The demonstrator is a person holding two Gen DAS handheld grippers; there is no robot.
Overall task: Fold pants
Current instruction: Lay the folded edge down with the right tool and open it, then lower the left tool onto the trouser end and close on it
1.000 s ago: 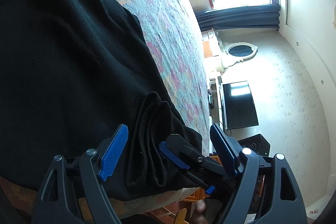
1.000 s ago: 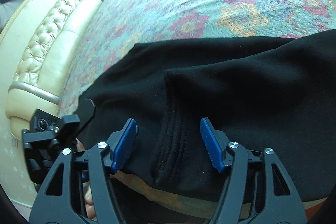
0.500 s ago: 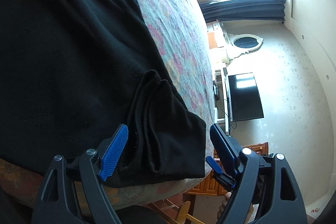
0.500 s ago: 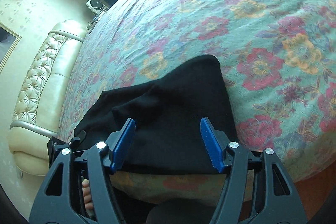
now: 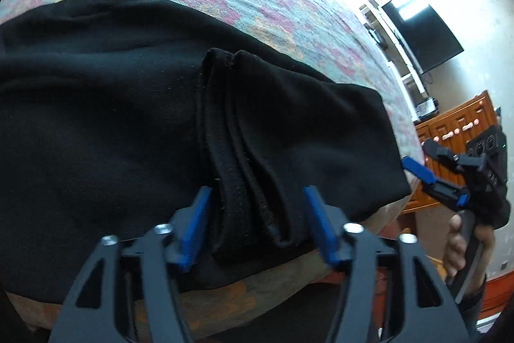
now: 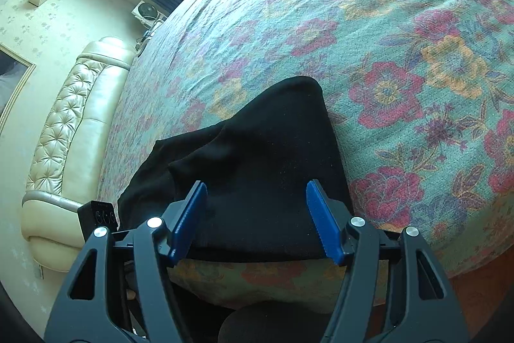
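Black pants [image 5: 112,118] lie on the floral bedspread near the bed's front edge, with a stitched hem fold [image 5: 237,150] running up the middle. My left gripper [image 5: 257,224] is open, its blue pads either side of that hem fold. My right gripper [image 6: 255,221] is open and empty at the right end of the pants [image 6: 263,156], jaws straddling the cloth at the bed edge. The right gripper also shows in the left wrist view [image 5: 433,182], off the pants' right corner.
The floral bedspread [image 6: 401,69] stretches far beyond the pants. A cream tufted headboard [image 6: 64,134] stands at the left. A wall TV [image 5: 420,37] and orange wooden cabinet [image 5: 456,127] stand beyond the bed's right side.
The left wrist view swung, so the hem fold now sits centred between its pads. The right gripper moved off to the pants' right end, away from the hem.
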